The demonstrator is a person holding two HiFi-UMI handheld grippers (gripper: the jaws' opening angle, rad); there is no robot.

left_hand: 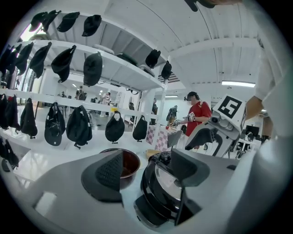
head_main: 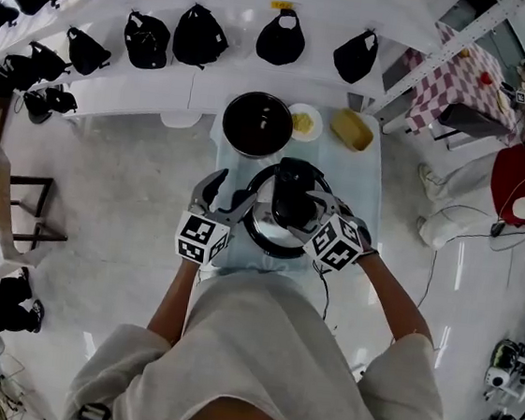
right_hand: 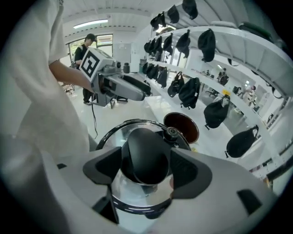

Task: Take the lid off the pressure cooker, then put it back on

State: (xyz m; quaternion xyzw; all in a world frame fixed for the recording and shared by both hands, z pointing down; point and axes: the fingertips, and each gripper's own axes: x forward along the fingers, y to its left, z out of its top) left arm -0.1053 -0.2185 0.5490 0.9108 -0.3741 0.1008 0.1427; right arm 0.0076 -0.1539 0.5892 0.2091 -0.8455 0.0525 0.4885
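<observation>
1. Right gripper view: we have the right gripper point(right_hand: 147, 170) clamped on the knob point(right_hand: 145, 153) of the lid point(right_hand: 107, 137), one pad on each side.
2. We see the lid seated on the pressure cooker point(head_main: 272, 250), mid-way along the pale blue table point(head_main: 363, 192).
3. Left gripper point(left_hand: 147, 169): jaws apart, nothing gripped, just beside the cooker's left rim.
4. A dark bowl point(head_main: 257, 124) stands behind the cooker.

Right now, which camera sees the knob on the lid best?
The right gripper view: the black knob fills the middle, with the right gripper closed around it. The head view shows the knob small, from above, partly under that gripper. The left gripper view mostly hides it behind a jaw.
</observation>
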